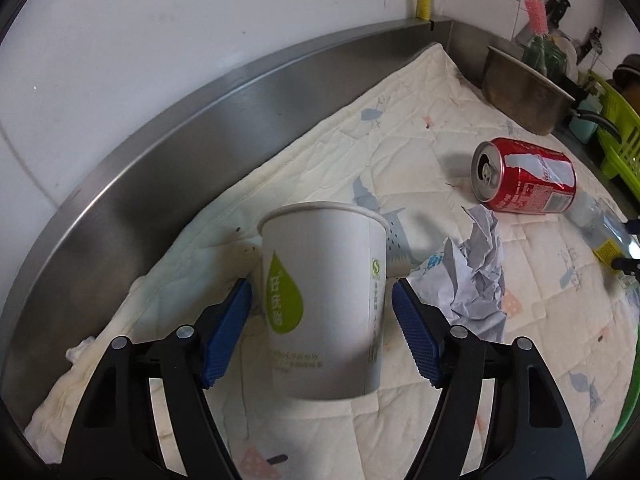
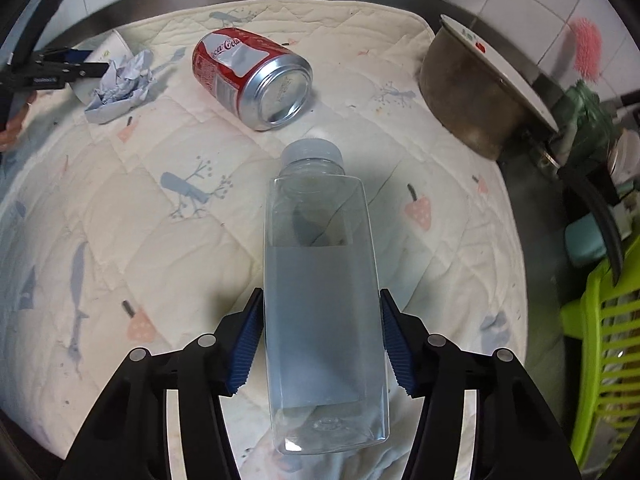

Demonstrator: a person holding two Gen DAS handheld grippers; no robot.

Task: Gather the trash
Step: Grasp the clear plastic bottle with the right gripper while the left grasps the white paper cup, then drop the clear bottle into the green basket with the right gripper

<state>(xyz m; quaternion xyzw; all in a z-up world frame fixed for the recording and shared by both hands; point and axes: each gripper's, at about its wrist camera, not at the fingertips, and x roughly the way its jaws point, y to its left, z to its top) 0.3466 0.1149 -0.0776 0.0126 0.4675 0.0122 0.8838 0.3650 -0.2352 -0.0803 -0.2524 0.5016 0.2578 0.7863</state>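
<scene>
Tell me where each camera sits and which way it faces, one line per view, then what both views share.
Left wrist: sits behind the left gripper, facing across the quilted cloth toward the steel backsplash; its blue pads flank a paper cup.
Right wrist: sits behind the right gripper, facing the tiled wall; its pads press a clear bottle; the left gripper shows at far left.
Shared: red can, crumpled paper, metal pot.

Quilted cloth [image 2: 120, 264] on steel counter [image 1: 168, 152], metal pot [image 2: 464, 96], green basket [image 2: 600, 344] alongside.
</scene>
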